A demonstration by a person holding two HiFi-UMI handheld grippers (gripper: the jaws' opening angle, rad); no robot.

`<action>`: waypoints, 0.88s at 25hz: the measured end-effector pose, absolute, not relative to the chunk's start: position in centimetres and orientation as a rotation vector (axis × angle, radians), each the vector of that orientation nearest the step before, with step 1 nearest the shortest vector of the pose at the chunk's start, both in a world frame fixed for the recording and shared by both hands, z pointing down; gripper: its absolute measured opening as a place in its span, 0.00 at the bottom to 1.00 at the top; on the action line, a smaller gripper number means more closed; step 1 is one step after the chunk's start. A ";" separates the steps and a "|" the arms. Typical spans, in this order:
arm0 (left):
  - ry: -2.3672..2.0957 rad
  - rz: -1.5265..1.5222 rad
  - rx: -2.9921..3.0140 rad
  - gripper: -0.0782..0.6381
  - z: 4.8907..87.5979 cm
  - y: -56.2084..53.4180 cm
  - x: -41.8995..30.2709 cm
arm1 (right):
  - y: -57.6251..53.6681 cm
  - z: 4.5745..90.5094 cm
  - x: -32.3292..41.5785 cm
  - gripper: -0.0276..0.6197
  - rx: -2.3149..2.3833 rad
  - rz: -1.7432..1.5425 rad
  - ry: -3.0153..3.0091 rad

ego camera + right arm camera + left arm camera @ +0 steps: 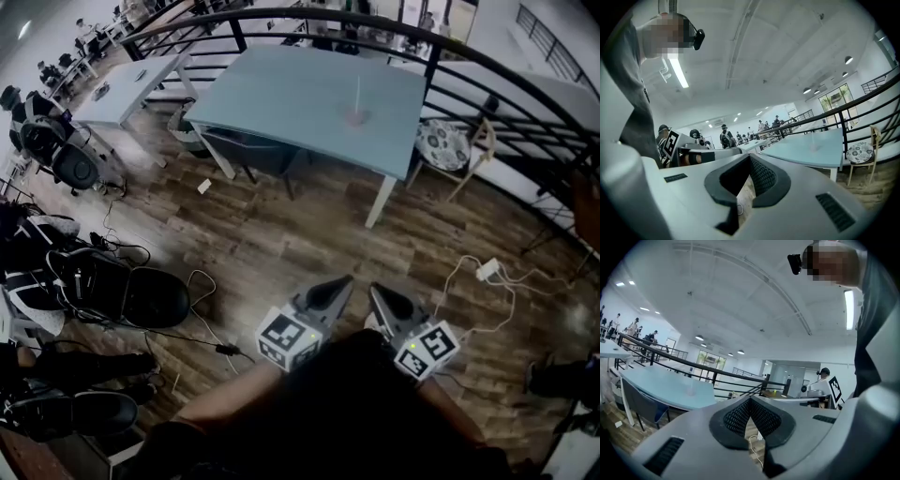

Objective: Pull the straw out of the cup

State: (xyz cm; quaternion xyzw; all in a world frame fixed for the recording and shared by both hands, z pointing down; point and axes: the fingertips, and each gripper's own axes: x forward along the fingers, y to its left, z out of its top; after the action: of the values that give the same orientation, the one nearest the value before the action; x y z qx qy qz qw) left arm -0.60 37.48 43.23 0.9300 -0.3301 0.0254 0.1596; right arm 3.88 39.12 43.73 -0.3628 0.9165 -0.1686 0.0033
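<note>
A clear cup with a thin straw standing upright in it sits on the pale blue table, far ahead of me. In the left gripper view the cup is a faint shape on the tabletop. In the right gripper view the cup is small and distant too. My left gripper and right gripper are side by side close to my body, over the wood floor. Both point towards the table. The left gripper and right gripper each have their jaws together with nothing between them.
A black curved railing runs behind the table. A dark chair is tucked under its near edge. A patterned stool stands to the right, a white table to the left. Black bags and cables lie on the floor.
</note>
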 end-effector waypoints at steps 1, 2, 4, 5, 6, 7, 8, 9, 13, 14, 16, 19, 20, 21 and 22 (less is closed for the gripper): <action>-0.945 0.073 2.660 0.13 43.2 37.2 -0.1 | 38.8 43.7 4.4 0.05 -1.140 -0.525 2.872; -0.951 0.073 2.660 0.13 43.3 36.7 0.3 | 38.4 43.7 5.0 0.05 -1.143 -0.522 2.870; -0.969 0.069 2.655 0.13 43.2 35.7 1.0 | 37.4 43.8 6.2 0.05 -1.148 -0.525 2.866; -0.975 0.065 2.651 0.13 43.2 35.2 1.5 | 36.9 43.8 6.7 0.05 -1.145 -0.530 2.866; -0.980 0.061 2.649 0.13 43.1 34.7 2.0 | 36.3 43.8 7.2 0.05 -1.138 -0.533 2.866; -0.984 0.057 2.648 0.13 42.9 34.1 2.5 | 35.6 43.5 7.7 0.05 -1.131 -0.532 2.868; -0.988 0.053 2.648 0.13 42.6 33.4 3.1 | 34.8 43.2 8.3 0.05 -1.126 -0.525 2.872; -0.994 0.050 2.648 0.13 42.4 32.7 3.8 | 34.0 42.8 9.0 0.05 -1.123 -0.516 2.876; -1.013 0.033 2.638 0.13 42.2 30.2 7.6 | 31.4 42.4 12.9 0.05 -1.107 -0.505 2.897; -1.012 0.025 2.631 0.13 42.2 29.6 8.7 | 30.9 42.4 13.9 0.05 -1.100 -0.510 2.903; -1.012 0.008 2.615 0.13 42.3 28.3 10.3 | 29.8 42.6 15.5 0.05 -1.086 -0.514 2.914; -1.021 -0.008 2.596 0.13 42.8 27.5 12.5 | 29.0 43.4 17.9 0.05 -1.068 -0.526 2.927; -1.027 -0.010 2.593 0.13 43.0 27.6 13.2 | 28.9 43.6 18.6 0.05 -1.062 -0.532 2.927; -1.034 -0.011 2.593 0.13 43.2 27.6 13.8 | 29.0 43.9 19.2 0.05 -1.054 -0.534 2.929; -1.042 -0.011 2.594 0.13 43.4 27.7 14.2 | 29.1 44.1 19.7 0.05 -1.045 -0.535 2.931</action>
State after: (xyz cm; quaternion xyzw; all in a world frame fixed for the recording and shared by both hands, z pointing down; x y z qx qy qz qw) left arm 14.24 27.73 43.36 0.9141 -0.3672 -0.0039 0.1721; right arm 19.67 29.05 44.09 -0.3309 0.9283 -0.1694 -0.0078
